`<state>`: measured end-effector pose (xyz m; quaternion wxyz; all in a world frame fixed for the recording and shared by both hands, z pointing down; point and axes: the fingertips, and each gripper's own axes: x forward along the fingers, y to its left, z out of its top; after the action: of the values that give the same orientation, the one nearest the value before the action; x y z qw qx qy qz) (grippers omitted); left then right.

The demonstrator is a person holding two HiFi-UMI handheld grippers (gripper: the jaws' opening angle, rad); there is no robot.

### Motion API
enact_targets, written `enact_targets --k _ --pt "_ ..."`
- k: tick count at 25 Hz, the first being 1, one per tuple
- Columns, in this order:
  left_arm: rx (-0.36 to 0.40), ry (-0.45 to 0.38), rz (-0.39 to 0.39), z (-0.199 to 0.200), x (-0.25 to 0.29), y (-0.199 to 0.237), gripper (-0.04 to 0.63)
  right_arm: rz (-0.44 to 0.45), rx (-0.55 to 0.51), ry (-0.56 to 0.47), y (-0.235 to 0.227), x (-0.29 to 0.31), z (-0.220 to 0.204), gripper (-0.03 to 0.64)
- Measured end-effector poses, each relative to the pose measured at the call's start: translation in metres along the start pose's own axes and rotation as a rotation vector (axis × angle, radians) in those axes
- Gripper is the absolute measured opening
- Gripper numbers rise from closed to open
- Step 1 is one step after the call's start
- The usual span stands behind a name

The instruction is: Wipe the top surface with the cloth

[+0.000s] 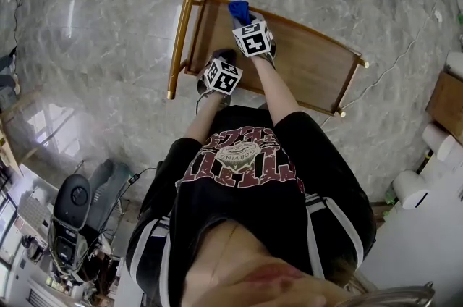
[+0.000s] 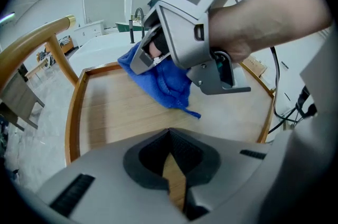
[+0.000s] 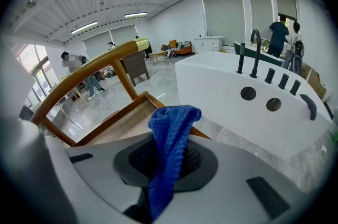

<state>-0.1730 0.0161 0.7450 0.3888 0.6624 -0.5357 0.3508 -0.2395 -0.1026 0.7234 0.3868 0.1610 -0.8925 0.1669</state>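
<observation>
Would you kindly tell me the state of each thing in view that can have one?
Left tongs: shut, nothing between them.
Right tongs: shut on the blue cloth.
Blue cloth: bunched, pinched by one end, over the wooden top's far end.
Wooden top: bare apart from the cloth.

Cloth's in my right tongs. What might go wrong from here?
The cloth is gripped by a narrow fold in the right tongs, the rest bunched loose; dragging may pull it free. The top surface has a raised rim that may snag it. The left tongs sit close by, so they may collide.
</observation>
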Motion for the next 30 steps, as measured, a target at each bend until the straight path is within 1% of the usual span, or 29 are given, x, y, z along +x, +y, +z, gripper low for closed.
enact_targets --k 9,22,30 --pt "0.039 0.026 0.027 0.001 0.001 -0.003 0.046 -0.027 0.022 -0.001 -0.019 -0.016 -0.013 0.058" --pt "0.041 0.039 0.052 0.000 0.001 -0.005 0.046 -0.064 0.058 -0.003 -0.045 -0.040 -0.036 0.058" --pt "0.064 0.054 0.060 0.000 0.003 -0.005 0.046 -0.089 0.077 0.005 -0.060 -0.053 -0.048 0.058"
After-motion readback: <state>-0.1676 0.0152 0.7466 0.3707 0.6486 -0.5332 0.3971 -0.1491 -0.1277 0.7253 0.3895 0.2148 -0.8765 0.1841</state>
